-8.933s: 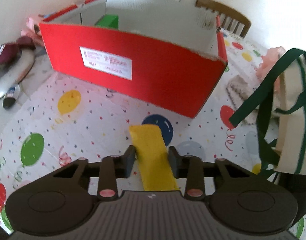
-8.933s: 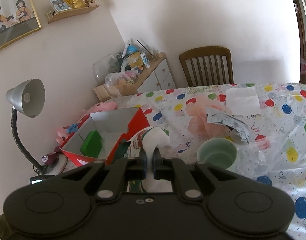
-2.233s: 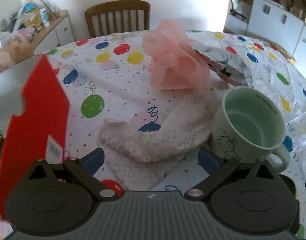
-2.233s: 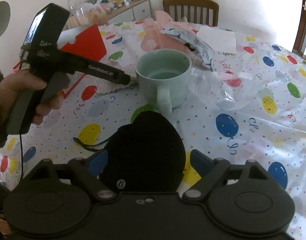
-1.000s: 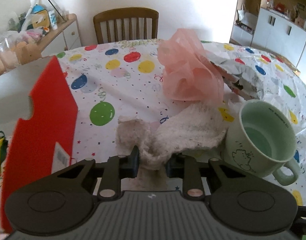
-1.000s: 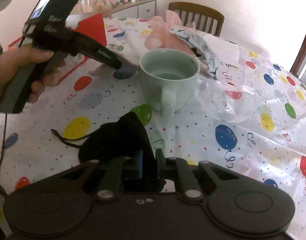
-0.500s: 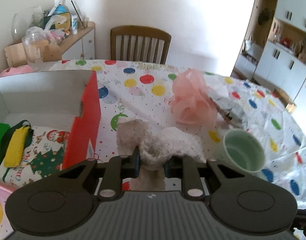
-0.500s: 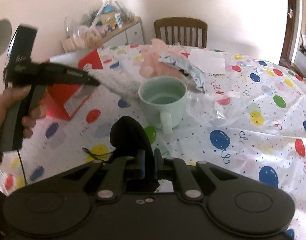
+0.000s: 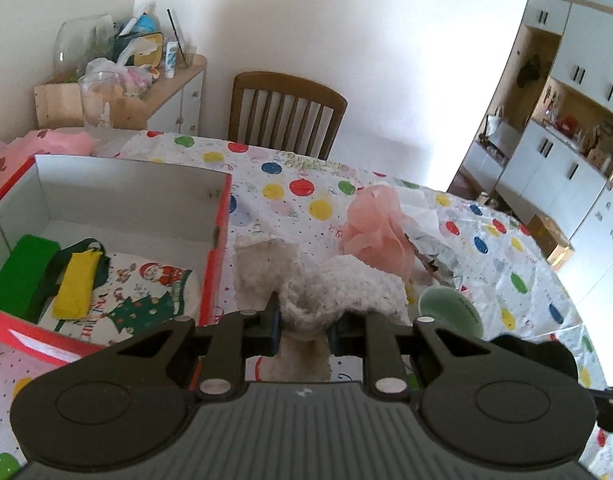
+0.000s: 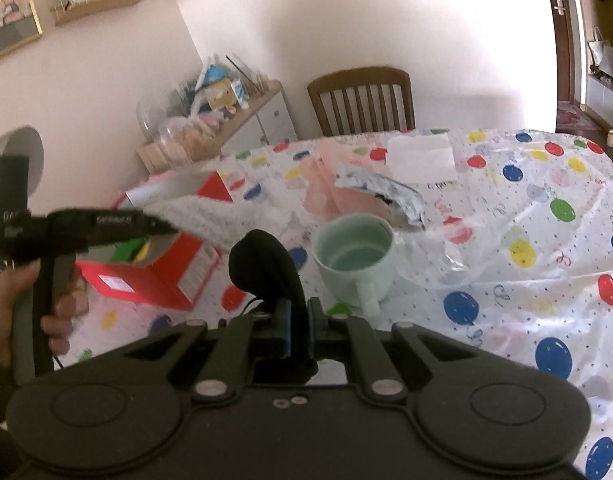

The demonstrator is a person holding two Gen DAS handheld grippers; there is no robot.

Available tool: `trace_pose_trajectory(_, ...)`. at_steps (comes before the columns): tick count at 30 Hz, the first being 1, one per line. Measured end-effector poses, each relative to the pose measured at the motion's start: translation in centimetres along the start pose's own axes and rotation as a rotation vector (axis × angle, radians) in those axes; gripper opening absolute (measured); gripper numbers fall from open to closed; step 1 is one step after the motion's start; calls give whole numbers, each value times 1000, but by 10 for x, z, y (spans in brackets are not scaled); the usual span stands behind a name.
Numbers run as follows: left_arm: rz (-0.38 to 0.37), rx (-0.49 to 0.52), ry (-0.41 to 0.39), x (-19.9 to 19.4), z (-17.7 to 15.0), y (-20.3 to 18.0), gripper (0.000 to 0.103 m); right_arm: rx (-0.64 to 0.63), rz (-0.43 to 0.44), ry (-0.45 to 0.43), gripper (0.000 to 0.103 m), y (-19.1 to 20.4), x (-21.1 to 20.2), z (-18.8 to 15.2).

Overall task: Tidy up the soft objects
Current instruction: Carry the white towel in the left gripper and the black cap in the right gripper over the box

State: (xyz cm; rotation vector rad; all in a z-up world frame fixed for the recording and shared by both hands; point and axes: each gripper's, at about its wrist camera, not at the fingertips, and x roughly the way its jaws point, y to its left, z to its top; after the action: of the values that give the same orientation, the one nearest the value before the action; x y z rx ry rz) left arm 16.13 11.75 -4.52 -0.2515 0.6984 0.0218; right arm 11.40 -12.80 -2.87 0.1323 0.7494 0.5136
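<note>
**Two soft things held up over the table**

The left gripper (image 9: 303, 322) squeezed a fluffy white cloth (image 9: 330, 280), which hung in the air just beside the red box (image 9: 218, 256). Inside the box lay a green pad (image 9: 22, 268) and a yellow pad (image 9: 76, 282). The right gripper (image 10: 297, 330) pinched a black soft thing (image 10: 266, 268), held up near the green mug (image 10: 356, 256).
</note>
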Motion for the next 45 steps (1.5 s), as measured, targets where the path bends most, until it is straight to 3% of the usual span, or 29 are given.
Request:
trace_pose_trajectory(13, 40, -28, -80, -54, 21, 33, 21, -1, 72, -87, 7, 34, -3, 48)
trace_pose_trajectory(24, 165, -56, -176, -86, 48, 89, 21, -60, 152, -119, 7, 90, 28, 91)
trace_pose_trajectory(33, 286, -33, -183, -89, 56, 133, 21, -95, 160, -92, 7, 131, 73, 104)
trace_pose_trajectory(45, 408, 23, -117, -57, 54, 179, 21, -123, 120, -19, 7, 167, 151, 103)
